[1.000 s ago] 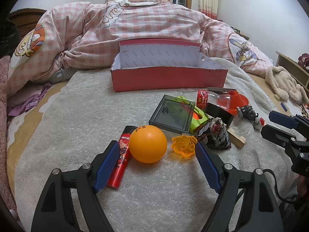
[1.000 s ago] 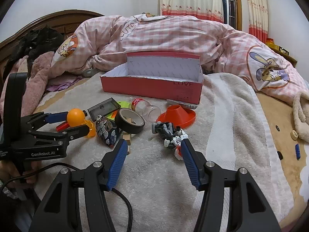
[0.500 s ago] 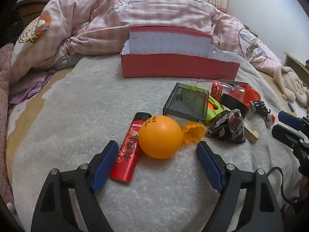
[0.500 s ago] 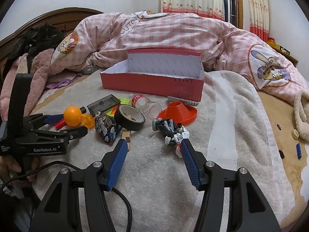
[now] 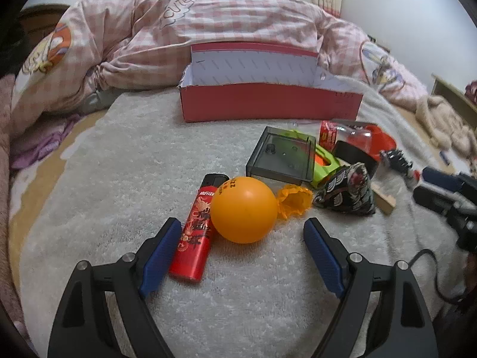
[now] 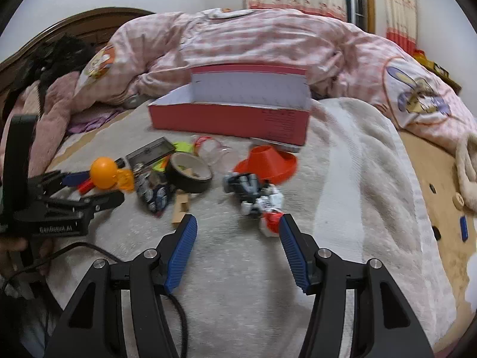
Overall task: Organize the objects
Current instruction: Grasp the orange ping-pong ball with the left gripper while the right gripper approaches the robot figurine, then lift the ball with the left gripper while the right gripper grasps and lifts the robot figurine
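An open red box stands at the back of a grey towel on the bed; it also shows in the right wrist view. My left gripper is open, its fingers on either side of an orange ball just ahead. A red lighter lies beside the left finger. An orange mould lies right of the ball. My right gripper is open, just short of a toy robot.
A dark plastic case, green toy, patterned pouch, black tape roll, wooden block, clear bottle and orange cone crowd the towel. A pink quilt lies behind the box.
My left gripper has moved forward and lower toward the orange ball, which now sits between the fingertips. My right gripper has moved closer to the toy robot.
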{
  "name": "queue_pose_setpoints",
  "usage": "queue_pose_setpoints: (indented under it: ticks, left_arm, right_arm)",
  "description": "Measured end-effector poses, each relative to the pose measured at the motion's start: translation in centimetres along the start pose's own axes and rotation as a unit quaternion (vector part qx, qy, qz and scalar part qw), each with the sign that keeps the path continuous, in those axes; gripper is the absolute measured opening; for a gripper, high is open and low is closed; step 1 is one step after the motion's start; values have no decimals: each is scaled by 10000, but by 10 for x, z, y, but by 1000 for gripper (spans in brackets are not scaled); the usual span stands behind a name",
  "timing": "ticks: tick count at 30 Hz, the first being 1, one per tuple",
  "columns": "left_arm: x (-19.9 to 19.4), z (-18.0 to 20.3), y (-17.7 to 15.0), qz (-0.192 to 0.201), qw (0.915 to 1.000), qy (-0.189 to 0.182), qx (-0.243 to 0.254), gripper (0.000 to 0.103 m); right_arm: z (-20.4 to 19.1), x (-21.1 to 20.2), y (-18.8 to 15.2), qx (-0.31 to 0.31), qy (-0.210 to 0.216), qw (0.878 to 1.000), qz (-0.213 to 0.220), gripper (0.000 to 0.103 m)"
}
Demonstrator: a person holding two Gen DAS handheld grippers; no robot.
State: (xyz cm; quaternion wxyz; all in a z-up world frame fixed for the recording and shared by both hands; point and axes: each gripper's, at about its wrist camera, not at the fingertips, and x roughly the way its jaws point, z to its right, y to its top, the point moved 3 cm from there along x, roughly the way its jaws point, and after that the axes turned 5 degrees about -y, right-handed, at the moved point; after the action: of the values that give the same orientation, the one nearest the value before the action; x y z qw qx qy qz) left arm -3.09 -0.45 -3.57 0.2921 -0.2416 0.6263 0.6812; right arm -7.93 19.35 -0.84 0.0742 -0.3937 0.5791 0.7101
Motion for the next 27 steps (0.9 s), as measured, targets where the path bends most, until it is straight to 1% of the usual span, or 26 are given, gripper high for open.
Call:
queue_pose_setpoints:
  ticks: [1,3,4,6,8,11,16,18,21,23,25,26,27]
  left_arm:
    - [1,1,2,14,10000,24,47,82]
    - [1,-1,6,90,9999,-62,7,71]
    - [1,-3,6,111,9998,-133,-52,67]
    - [0,-10,7,155,9994,-202,-238,50]
    - [-2,-16,7,189,9986,-281,-417,36]
    - [-3,-21,8,205,9970,-437,-609,36]
    - [-10,-27,9,384,9945,-557,-795,36]
    - [-15,-29,11,450,9931,-649,-865,36]
    - [-23,-32,14,588,9921,-619,-915,36]
    - [-30,-34,17,756,9908,-606,-949,36]
    - [-38,-35,20,1005,9888,-504,-985,36]
    - [-40,-34,23,1091,9889,-400,-922,36]
    - [-41,-30,26,1148,9901,-275,-757,36]
  right_arm:
    - [4,0,0,102,-1,9999,-18,59]
    - [10,1,1,253,47,9996,-80,59]
    - [13,2,1,334,68,9994,-101,59]
    - [16,2,1,386,45,9992,-100,59]
    - [19,2,1,434,42,9990,-107,59]
    - [22,4,0,638,238,9975,-179,59]
    - [28,5,1,859,259,9959,-109,59]
    - [36,6,2,1110,271,9934,-108,59]
    - [50,12,2,1613,487,9852,-299,59]
    - [53,12,3,1542,438,9868,-242,59]
    - [53,9,5,1257,165,9919,-70,59]
    - [53,9,5,1192,137,9928,-7,59]
    - [53,8,5,1115,135,9937,61,59]
